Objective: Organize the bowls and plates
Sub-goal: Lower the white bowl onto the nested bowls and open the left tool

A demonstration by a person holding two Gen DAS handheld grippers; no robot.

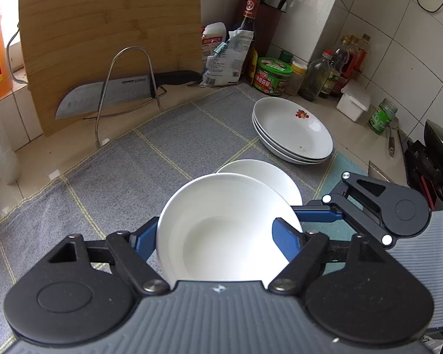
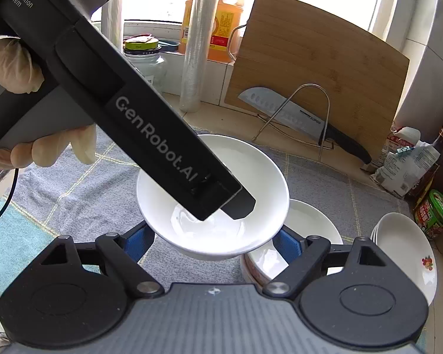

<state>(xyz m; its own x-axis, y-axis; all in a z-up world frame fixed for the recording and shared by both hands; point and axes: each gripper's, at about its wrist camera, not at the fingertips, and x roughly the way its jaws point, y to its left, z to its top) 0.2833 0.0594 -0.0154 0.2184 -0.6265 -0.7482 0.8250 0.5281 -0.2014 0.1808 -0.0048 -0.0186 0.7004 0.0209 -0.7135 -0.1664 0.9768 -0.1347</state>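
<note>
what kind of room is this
Most likely a home kitchen counter: a santoku knife on a wire rack before a bamboo cutting board, sauce bottles along the tiled wall, and stacked white plates.

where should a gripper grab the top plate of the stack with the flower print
Take the top plate by its rim on the near edge, facing the grey mat. It sits nested in the stack of plates, so only the thin, flared rim is free; jars and bottles crowd the far side, so come in low from the mat.
</note>
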